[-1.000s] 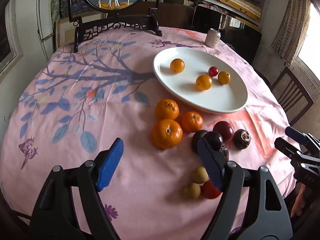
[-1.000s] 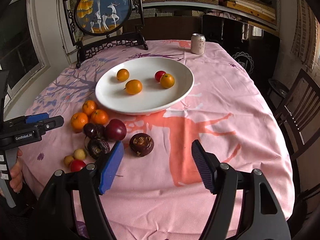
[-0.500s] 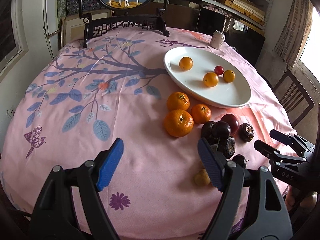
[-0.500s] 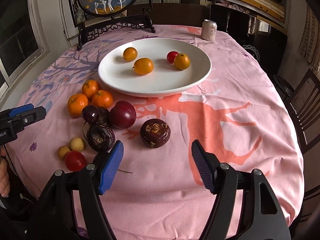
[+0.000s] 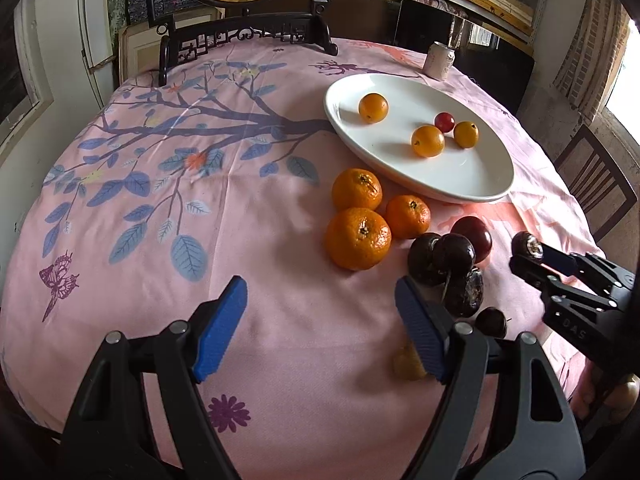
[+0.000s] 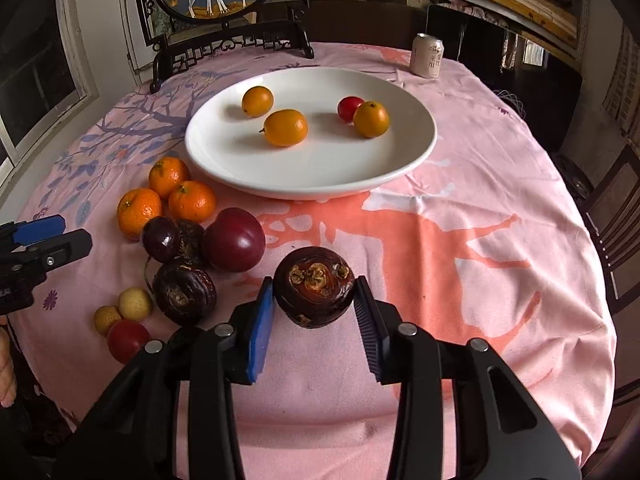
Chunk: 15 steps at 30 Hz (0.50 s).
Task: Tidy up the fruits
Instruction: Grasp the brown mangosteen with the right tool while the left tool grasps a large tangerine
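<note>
On the white oval plate [image 6: 224, 160] lie three small yellow-orange kumquats [image 6: 285, 127] and one small red cherry tomato [image 6: 349, 108]. On the pink tablecloth sit three orange mandarins [image 6: 139, 211], one large smooth dark-red plum [image 6: 234, 244], four dark brown water chestnuts [image 6: 314, 286], two pale yellow longans [image 6: 135, 303] and one more red cherry tomato [image 6: 127, 339]. One pale drink can [image 6: 427, 55] stands beyond the plate.

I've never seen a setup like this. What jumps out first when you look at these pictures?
Closest to the camera, the right gripper has just closed its blue pads on a dark, knobbly fruit at the table's near edge. Behind it sits a big white plate holding three small orange fruits and one red one. Three tangerines cluster on the pink tablecloth left of the plate.
</note>
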Tool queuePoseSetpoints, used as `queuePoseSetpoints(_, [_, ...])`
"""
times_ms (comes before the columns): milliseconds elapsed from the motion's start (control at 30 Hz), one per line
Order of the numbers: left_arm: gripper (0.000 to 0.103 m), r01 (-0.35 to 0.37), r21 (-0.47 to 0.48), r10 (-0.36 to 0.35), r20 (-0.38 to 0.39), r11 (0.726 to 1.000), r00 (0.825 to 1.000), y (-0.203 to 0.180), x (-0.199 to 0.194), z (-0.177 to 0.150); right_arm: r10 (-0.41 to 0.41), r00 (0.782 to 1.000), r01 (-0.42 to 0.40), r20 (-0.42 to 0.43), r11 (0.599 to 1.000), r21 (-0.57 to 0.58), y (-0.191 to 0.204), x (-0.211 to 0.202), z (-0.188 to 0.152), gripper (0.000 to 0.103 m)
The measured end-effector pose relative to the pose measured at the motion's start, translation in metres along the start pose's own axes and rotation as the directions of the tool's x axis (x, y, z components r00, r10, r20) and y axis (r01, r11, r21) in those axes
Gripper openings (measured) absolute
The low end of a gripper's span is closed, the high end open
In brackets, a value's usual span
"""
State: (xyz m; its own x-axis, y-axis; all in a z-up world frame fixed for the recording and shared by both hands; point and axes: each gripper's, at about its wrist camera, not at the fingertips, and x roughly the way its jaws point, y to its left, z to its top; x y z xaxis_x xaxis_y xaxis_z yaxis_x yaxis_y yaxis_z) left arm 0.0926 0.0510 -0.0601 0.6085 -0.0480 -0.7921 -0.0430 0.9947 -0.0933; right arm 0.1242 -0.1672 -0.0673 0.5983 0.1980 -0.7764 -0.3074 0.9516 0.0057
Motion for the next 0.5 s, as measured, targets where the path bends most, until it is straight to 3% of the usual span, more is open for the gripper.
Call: queuePoseSetpoints(500, [0.078,-0.043,0.034,0.045,-0.061,0.998,0.997,-0.022,0.046,0.023,0.034,0.999,-0.035,0.021,0.998,0.054,-0.016,-0.024,-0.015,0.04])
